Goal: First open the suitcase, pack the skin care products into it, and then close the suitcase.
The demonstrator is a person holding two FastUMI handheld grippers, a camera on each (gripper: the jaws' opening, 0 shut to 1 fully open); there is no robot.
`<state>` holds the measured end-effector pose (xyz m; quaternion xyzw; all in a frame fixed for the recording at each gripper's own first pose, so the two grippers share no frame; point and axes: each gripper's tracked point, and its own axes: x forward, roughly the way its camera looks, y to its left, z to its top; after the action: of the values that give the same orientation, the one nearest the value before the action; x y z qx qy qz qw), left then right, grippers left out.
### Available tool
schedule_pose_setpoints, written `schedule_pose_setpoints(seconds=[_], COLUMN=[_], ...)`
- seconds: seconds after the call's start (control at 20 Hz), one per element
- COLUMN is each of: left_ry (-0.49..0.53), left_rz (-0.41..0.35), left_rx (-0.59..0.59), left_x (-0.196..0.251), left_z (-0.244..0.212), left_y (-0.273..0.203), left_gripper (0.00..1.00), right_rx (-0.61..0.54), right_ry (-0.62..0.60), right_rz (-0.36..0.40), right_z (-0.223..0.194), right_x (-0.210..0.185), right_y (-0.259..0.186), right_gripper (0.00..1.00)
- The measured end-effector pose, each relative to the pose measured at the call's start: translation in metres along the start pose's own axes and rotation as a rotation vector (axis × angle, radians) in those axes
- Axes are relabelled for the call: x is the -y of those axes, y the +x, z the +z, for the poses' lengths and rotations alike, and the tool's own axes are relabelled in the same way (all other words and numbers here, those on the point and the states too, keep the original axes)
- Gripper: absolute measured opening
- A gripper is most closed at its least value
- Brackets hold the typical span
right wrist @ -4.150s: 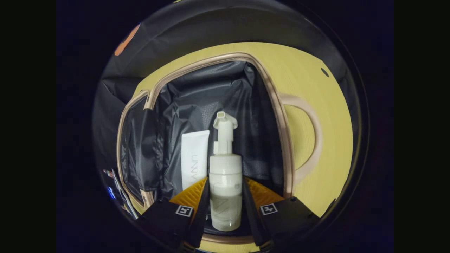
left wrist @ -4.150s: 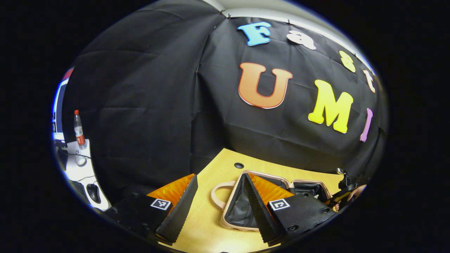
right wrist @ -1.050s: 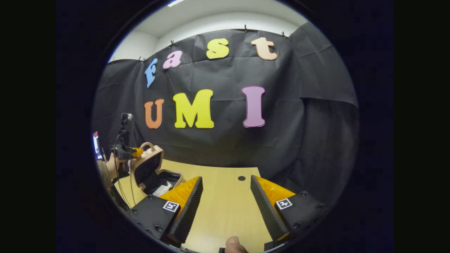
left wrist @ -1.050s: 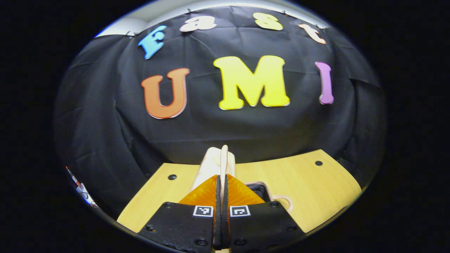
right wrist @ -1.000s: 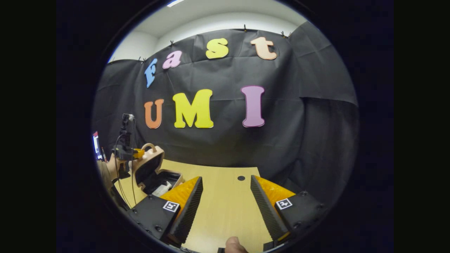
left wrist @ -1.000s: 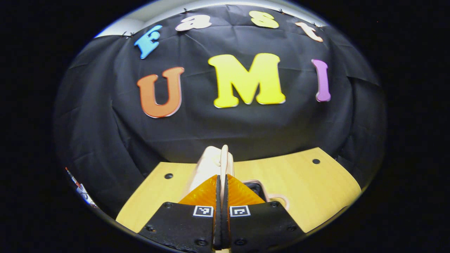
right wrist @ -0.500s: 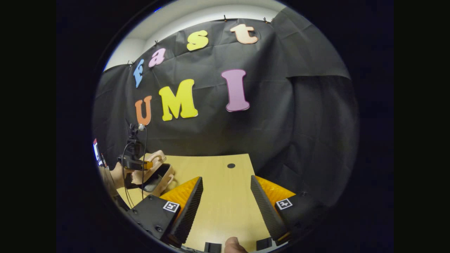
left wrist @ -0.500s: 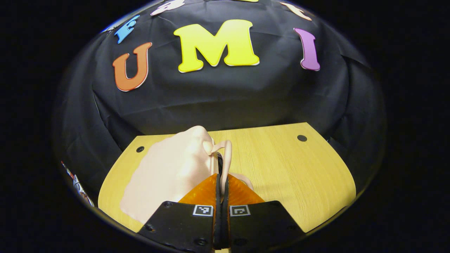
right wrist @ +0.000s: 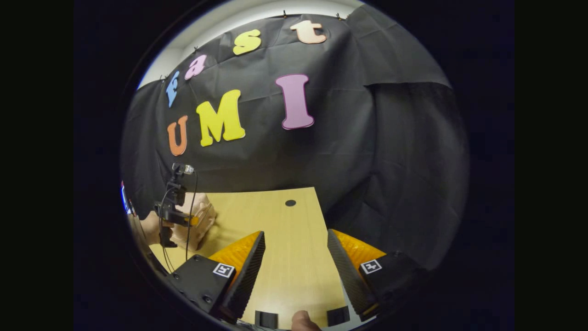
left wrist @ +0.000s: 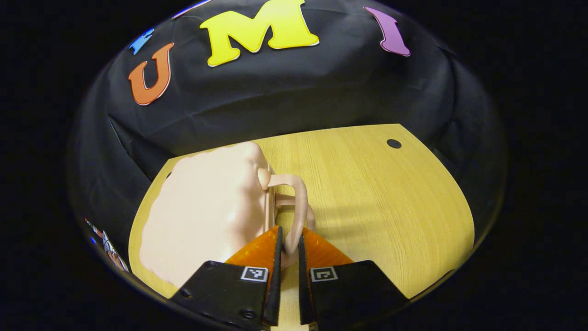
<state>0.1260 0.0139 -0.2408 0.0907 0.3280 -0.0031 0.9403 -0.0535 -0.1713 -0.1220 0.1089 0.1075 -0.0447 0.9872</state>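
The left gripper view looks steeply down, close over the suitcase [left wrist: 206, 216] on the tabletop [left wrist: 376, 207]. The right gripper view sits farther back, aimed level across the same tabletop [right wrist: 285, 248], with the suitcase [right wrist: 197, 220] far off at left.

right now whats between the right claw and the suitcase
Just bare wooden tabletop. In the right gripper view the open right claw hangs above it, and the closed suitcase lies farther left, with the left claw at its handle.
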Motion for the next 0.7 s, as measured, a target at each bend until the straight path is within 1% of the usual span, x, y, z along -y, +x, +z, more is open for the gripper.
schedule_pose_setpoints(seconds=[0.05,0.1,0.15,0.2,0.25,0.3,0.35,0.4,0.5,0.6,0.65,0.7], left_ry=[-0.014,-0.039,-0.057,-0.064,-0.064,-0.062,-0.06,-0.058,-0.052,-0.07,-0.095,-0.121], left_rz=[-0.026,-0.057,-0.078,-0.093,-0.092,-0.093,-0.09,-0.086,-0.07,-0.059,-0.053,-0.027], left_rx=[0.003,0.009,0.015,0.024,0.034,0.047,0.065,0.095,0.158,0.235,0.277,0.312], left_x=[0.005,0.012,0.017,0.021,0.022,0.021,0.018,0.014,0.001,-0.017,-0.027,-0.042], left_z=[0.001,0.001,0.001,0.003,0.006,0.01,0.013,0.019,0.031,0.044,0.051,0.058], left_y=[-0.002,-0.003,-0.006,-0.013,-0.02,-0.032,-0.042,-0.057,-0.088,-0.123,-0.142,-0.16], left_gripper=[0.23,0.36,0.46,0.51,0.53,0.65,0.71,0.83,0.94,0.96,0.97,0.97], right_rx=[0.006,0.01,0.011,0.013,0.016,0.02,0.025,0.033,0.052,0.079,0.092,0.105], right_ry=[-0.009,-0.018,-0.03,-0.041,-0.05,-0.058,-0.065,-0.073,-0.096,-0.112,-0.116,-0.116], right_rz=[-0.001,0.004,0.009,0.013,0.02,0.026,0.031,0.038,0.052,0.065,0.067,0.069], right_z=[0.003,0.004,0.005,0.006,0.009,0.012,0.016,0.019,0.03,0.044,0.052,0.059], right_x=[-0.002,-0.007,-0.011,-0.018,-0.025,-0.034,-0.044,-0.056,-0.08,-0.107,-0.121,-0.134], right_y=[0.001,0.002,0.003,0.005,0.005,0.006,0.007,0.008,0.009,0.008,0.008,0.009], right_gripper=[0.8,0.81,0.81,0.81,0.81,0.81,0.81,0.8,0.8,0.8,0.76,0.81])
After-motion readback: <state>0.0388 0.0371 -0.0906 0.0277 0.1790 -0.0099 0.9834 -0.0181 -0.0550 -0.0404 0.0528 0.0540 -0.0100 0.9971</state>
